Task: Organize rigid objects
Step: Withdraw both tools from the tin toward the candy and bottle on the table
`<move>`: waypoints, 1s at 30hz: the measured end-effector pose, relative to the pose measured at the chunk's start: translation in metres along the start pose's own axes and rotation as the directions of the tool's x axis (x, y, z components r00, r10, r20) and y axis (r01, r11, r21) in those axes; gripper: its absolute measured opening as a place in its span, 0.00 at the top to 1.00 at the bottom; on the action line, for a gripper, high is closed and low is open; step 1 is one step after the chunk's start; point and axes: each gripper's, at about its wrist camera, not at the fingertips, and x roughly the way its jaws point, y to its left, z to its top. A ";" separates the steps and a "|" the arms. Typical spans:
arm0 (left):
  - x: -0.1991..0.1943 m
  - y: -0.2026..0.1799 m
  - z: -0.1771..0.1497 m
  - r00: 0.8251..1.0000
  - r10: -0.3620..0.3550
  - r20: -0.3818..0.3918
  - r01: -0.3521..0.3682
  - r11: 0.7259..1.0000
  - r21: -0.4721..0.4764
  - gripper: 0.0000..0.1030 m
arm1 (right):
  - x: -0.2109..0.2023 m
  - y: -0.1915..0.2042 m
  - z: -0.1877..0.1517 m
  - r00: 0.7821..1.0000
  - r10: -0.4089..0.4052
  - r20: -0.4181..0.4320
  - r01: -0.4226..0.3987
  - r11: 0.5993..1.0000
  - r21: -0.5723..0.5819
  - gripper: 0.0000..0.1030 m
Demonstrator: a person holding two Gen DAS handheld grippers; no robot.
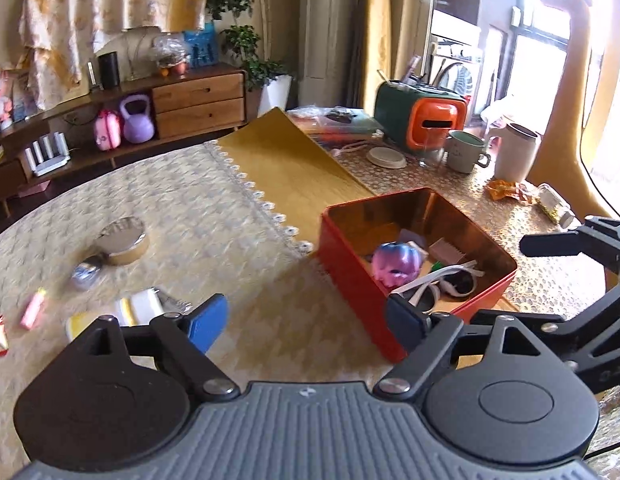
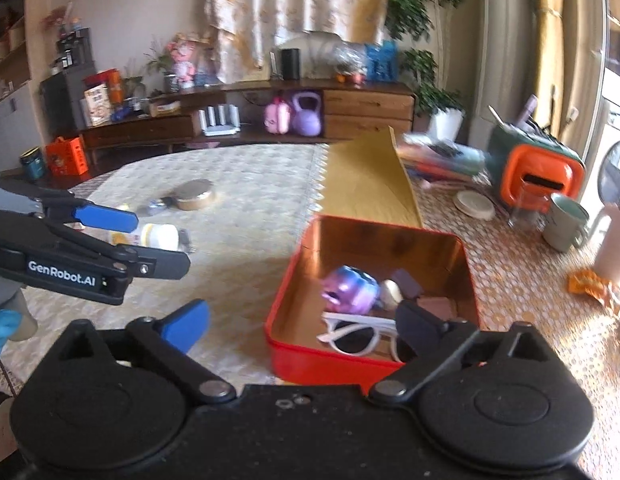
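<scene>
Red metal, copper-lined inside: the rectangular tin box (image 2: 462, 264) was seen already holding white-framed sunglasses (image 2: 360, 334) and a purple-pink toy (image 2: 350, 288). Both the left gripper (image 1: 307, 322) and the right gripper (image 2: 305, 326) were spread wide, with nothing pinched. A release step was judged finished. At nine o'clock of the box a white-and-yellow bottle (image 1: 139, 308) and a pink tube (image 1: 33, 309) were left loose; a reach there was called for next.

We see the tin box (image 2: 374, 240) on the table (image 2: 249, 184), with sunglasses (image 2: 358, 334) and a toy (image 2: 350, 288) inside it. Left of it lie a bottle (image 2: 157, 236) and, farther back, a round tin (image 2: 195, 196). A mug (image 2: 564, 222) stands right of the box.
</scene>
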 end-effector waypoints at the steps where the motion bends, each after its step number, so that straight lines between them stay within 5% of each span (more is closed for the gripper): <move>1: -0.003 0.004 -0.003 1.000 0.012 0.006 -0.012 1.000 -0.002 0.17 | 0.000 0.004 0.001 1.000 0.012 0.004 -0.012 1.000 -0.007 0.00; 15: -0.032 0.088 -0.033 0.984 0.178 0.022 -0.174 0.976 -0.130 0.17 | 0.023 0.060 0.017 0.992 0.125 -0.001 -0.125 0.990 -0.069 0.00; 30: -0.030 0.208 -0.064 0.911 0.408 -0.059 -0.407 0.867 -0.286 0.17 | 0.070 0.099 0.040 0.982 0.180 -0.059 -0.187 0.971 -0.152 0.00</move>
